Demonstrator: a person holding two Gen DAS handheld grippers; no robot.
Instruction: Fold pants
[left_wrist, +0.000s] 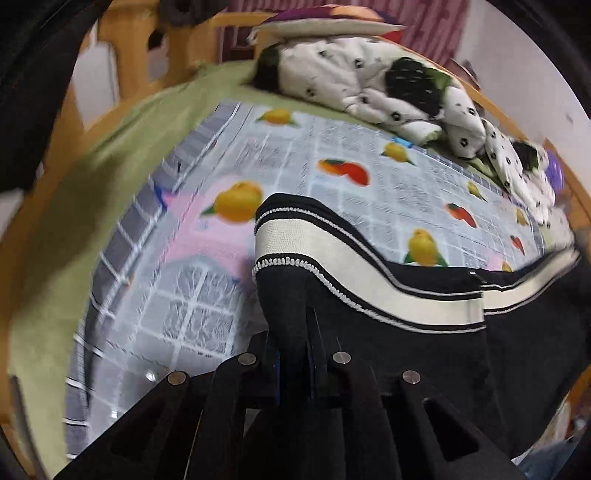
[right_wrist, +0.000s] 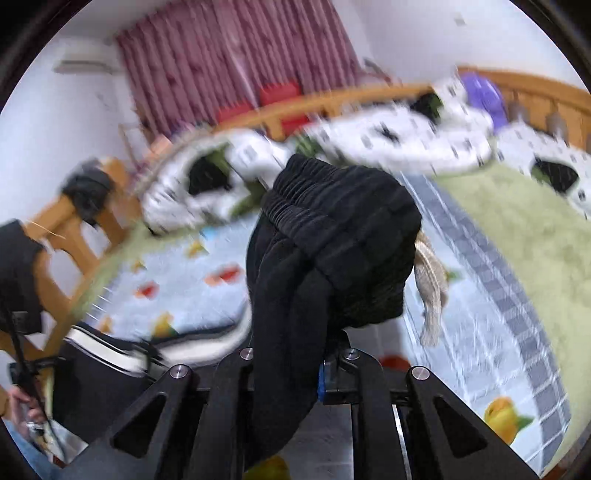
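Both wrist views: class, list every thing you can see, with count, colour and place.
pants: one, black with a cream side stripe, lifted over the mat
drawstring: one, beige, hanging from the waistband
mat: one, fruit-printed, on the bed
sheet: one, green, under the mat
quilt: one, white with black spots, far edge
bed frame: one, wooden
curtain: one, maroon, behind
left hand-held gripper: shut on the pants
right hand-held gripper: shut on the pants

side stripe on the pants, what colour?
Cream band edged with thin black and white lines, on black pants. Clearest in the left wrist view.
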